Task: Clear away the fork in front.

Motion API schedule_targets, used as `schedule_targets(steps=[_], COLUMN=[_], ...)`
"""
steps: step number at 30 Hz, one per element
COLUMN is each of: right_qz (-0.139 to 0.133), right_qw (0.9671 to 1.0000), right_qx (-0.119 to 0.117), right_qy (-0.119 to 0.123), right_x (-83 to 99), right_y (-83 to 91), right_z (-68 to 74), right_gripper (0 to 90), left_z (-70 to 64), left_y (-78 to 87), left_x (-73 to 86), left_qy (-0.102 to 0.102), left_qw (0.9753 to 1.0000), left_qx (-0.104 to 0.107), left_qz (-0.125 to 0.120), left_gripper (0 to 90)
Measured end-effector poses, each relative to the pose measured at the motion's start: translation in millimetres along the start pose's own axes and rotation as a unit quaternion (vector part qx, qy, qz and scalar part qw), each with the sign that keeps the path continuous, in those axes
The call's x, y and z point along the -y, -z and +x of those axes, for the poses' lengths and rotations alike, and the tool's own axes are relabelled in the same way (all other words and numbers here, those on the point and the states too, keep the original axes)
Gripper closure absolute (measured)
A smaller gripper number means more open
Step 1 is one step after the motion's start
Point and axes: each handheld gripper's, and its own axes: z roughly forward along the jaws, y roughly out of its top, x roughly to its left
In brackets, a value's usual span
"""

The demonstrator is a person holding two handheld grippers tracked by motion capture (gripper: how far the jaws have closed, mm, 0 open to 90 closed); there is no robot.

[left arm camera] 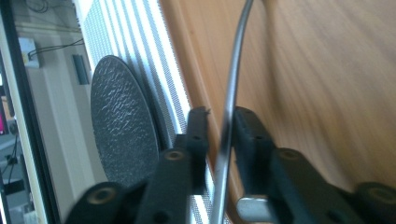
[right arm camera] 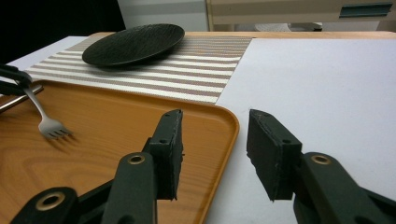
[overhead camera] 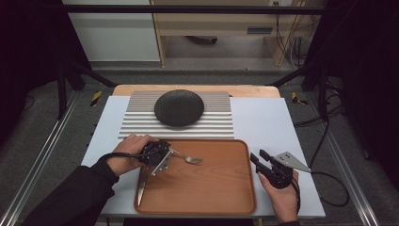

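**A:** Far left of the high view, what is your left gripper [overhead camera: 165, 153] doing?

**B:** Your left hand [overhead camera: 127, 153] sits at the lower left of the frame, at the upper left corner of the wooden tray [overhead camera: 207, 197]. The jaws are clamped on the handle of a fork [overhead camera: 187, 158]. In the left gripper view the thin metal stem [left arm camera: 229, 112] runs up between the two black pads [left arm camera: 198, 135], pinched from both sides.

**A:** And where is the fork itself?

**B:** Its tines point right, over the upper left part of the tray, left of centre in the high view. In the right gripper view the fork head [right arm camera: 52, 127] shows at mid left, over the tray's wood. A knife [overhead camera: 142, 181] lies along the tray's left edge, just below your hand.

**A:** What is in the middle?

**B:** A dark round plate [overhead camera: 179, 107] rests on a striped placemat [overhead camera: 136, 120] in the upper centre, behind the tray.

**A:** And on the right?

**B:** Your right gripper [overhead camera: 258, 157] rests at lower right on the white table [overhead camera: 268, 122], just beside the tray's right edge. Its jaws stand apart, holding nothing [right arm camera: 215, 149].
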Motion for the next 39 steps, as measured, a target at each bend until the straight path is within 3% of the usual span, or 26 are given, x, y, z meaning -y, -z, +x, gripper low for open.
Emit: schedule_targets(steps=[6, 12, 17, 21, 26, 35, 39], right_qz=[0.0, -0.001, 0.0, 0.0, 0.0, 0.0, 0.001], right_qw=[1.0, 1.0, 1.0, 1.0, 1.0, 1.0, 1.0], right_qx=[0.0, 0.0, 0.0, 0.0, 0.001, 0.0, 0.001], right_qy=[-0.002, -0.002, -0.002, -0.001, 0.0, 0.001, 0.002], right_x=[-0.1, -0.1, 0.0, 0.3, 0.4, 0.3, 0.3], right_y=[0.4, 0.4, 0.3, 0.3, 0.4, 0.6, 0.7], right_z=[-0.8, -0.5, -0.1, 0.1, -0.2, 0.0, 0.1], right_gripper=[55.8, 55.8, 55.8, 55.8, 55.8, 55.7, 55.7], left_z=[6.4, 7.1, 7.9, 10.1, 11.4, 10.9, 10.3], left_y=[6.0, 7.3, 5.9, 3.4, -1.0, -6.1, -8.4], left_x=[1.3, -0.2, -2.6, -5.9, -9.3, -13.8, -16.3], left_qy=[0.042, 0.05, 0.087, 0.131, 0.178, 0.22, 0.25], left_qw=[0.999, 0.9985, 0.9958, 0.9908, 0.9826, 0.9732, 0.966], left_qx=[-0.003, -0.004, -0.007, -0.009, -0.008, -0.017, -0.007], left_qz=[-0.017, -0.02, -0.027, -0.033, -0.05, -0.062, -0.065], left_gripper=[61.6, 61.0, 60.1, 60.0, 59.4, 55.6, 59.0])
